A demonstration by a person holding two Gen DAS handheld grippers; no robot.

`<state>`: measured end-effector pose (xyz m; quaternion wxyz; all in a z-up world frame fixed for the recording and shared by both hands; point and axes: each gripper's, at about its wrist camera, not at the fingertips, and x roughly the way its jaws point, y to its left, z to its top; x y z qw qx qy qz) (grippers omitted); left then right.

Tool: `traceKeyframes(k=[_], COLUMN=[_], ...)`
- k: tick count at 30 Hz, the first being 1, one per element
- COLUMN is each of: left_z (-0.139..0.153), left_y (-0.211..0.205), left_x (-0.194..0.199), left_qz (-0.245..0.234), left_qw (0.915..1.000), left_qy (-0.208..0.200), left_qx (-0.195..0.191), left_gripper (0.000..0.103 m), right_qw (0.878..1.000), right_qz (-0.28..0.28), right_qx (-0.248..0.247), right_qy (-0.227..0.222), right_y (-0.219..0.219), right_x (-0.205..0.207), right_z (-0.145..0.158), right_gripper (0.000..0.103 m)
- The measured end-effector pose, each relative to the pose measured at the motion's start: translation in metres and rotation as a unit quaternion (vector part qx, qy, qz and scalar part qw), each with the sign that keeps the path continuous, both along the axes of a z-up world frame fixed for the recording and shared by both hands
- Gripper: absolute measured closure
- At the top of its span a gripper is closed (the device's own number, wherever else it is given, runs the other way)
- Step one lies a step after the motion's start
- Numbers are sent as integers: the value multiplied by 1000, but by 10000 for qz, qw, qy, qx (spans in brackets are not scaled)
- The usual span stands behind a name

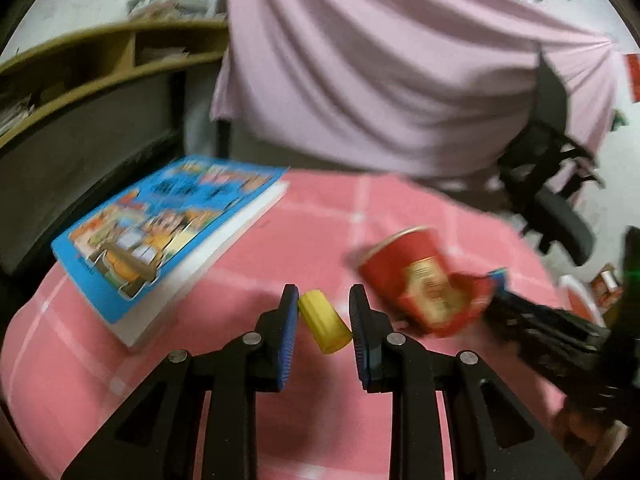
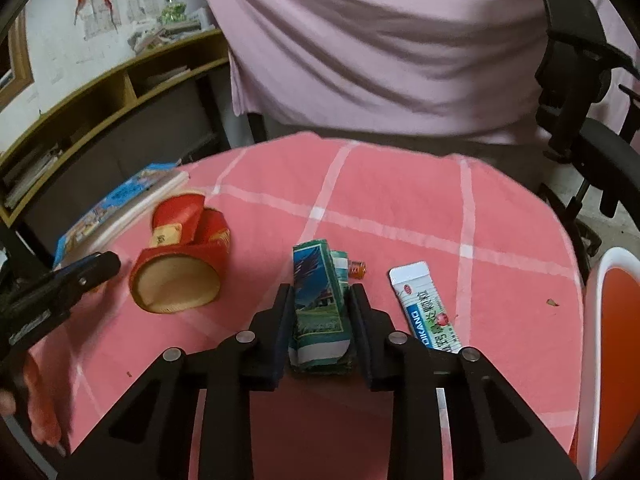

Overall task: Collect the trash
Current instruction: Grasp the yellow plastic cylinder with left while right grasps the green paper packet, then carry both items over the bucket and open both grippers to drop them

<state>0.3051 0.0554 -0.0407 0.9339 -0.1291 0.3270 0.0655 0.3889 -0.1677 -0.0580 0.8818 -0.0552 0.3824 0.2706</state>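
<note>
Presently we list, on a table under a pink checked cloth (image 2: 400, 200), the following. Item: the left gripper (image 1: 325, 322), which we hold closed on a small yellow cap (image 1: 324, 322); its blue pads (image 1: 290, 340) press the cap from both sides, and the cap sits tilted between them, above the cloth. Item: the right gripper (image 2: 320, 312), which we hold clamped on a crumpled green and blue packet (image 2: 320, 312), with the black fingers (image 2: 280, 332) tight against its two long sides; whether the packet rests on the cloth or is raised we cannot tell. Item: a red paper cup (image 2: 180, 264), crushed and lying on its side near the left gripper, its open mouth turned toward the right wrist camera. Item: a white sachet with blue and green print (image 2: 428, 312), flat on the cloth just to the right of the right gripper. Item: a small orange object (image 2: 357, 269), just behind the packet, too small to identify. Item: a blue picture book (image 1: 160, 240), flat at the left edge of the table. Item: a white bin with an orange inside (image 2: 612, 320), beside the table's right edge. Beyond the table we note a pink draped sheet (image 2: 380, 40), a black office chair (image 2: 580, 100) and a wooden shelf (image 2: 120, 92).
</note>
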Motion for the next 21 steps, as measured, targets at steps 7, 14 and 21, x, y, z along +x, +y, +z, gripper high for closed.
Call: traceKeyframes(k=[7,14,21], left_z=[28,36,40], left_y=[-41,-56,-67], left_x=[-38,-63,-84], left_qz=[-429,-257,-297], left_qw=[9866,9715,9575], left_qy=[-1358,-2076,-2516], left_qx=[802,1113,1380], left_gripper=[81,81,81], right_qw=[9922,9698,9583], right_qz=[7,-71,-242], right_qx=[498,1154,1471], right_qy=[-1140,-2149,-2437], right_y=[-13,-35,-52], right_x=[-37,-77,-90], right_z=[28,48,55], right_gripper=[77,77,77])
